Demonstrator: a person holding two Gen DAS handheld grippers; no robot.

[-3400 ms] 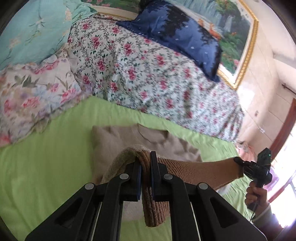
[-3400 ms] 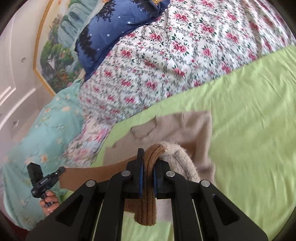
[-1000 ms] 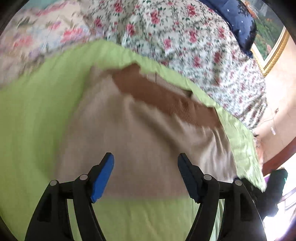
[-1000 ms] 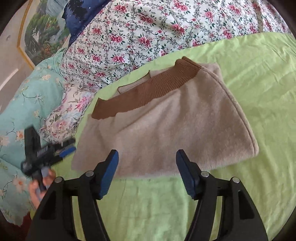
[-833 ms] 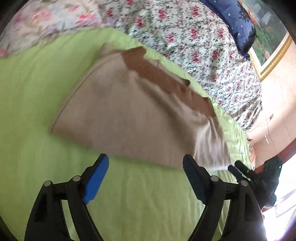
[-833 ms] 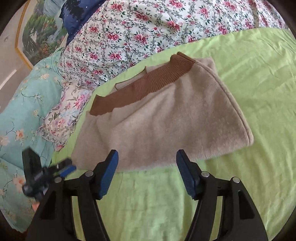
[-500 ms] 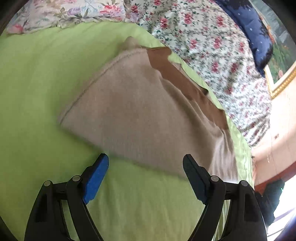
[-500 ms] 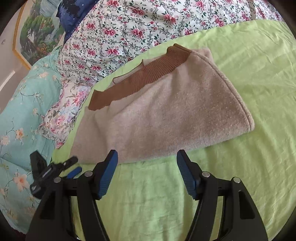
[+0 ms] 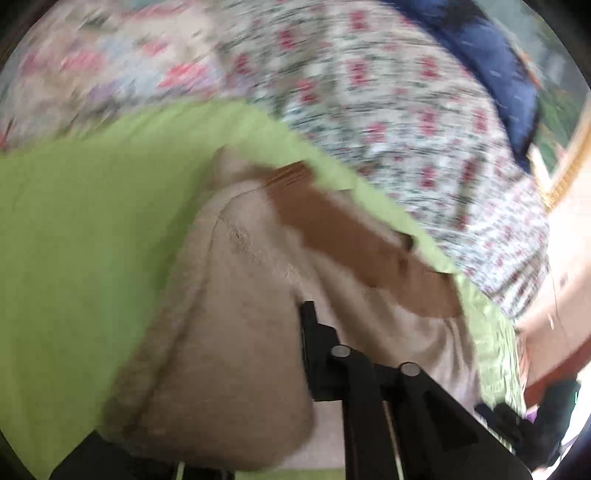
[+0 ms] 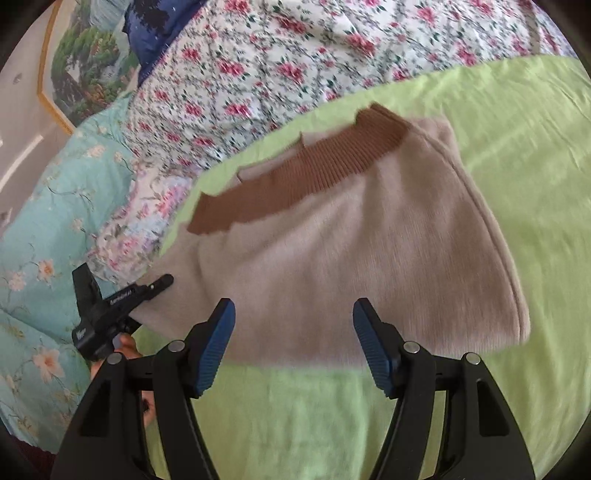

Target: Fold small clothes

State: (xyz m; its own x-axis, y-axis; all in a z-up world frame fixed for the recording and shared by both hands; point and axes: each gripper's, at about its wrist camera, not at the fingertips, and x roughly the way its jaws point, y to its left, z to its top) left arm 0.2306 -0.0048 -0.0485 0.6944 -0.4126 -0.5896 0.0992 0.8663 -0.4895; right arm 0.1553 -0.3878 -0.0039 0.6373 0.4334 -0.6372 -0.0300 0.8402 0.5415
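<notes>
A beige sweater (image 10: 351,258) with a brown ribbed band (image 10: 295,181) lies folded on the green sheet (image 10: 517,147). My left gripper (image 9: 301,314) is shut on the sweater's (image 9: 240,314) near left corner. The fabric bunches up over its left finger and hides it. The left wrist view is blurred. From the right wrist view, the left gripper (image 10: 162,282) touches that same corner. My right gripper (image 10: 293,314) is open just above the sweater's near edge, with nothing pressed between its blue pads (image 10: 218,343).
A floral quilt (image 10: 295,55) is heaped behind the sweater. A turquoise flowered pillow (image 10: 44,221) lies to the left, with a navy pillow (image 10: 155,29) and a gold-framed painting (image 10: 81,66) beyond. A hand (image 10: 129,347) holds the left gripper.
The left gripper went from wide open in front of the sweater to shut on its left corner, bunching the fabric. The right gripper stayed open and edged closer to the near edge.
</notes>
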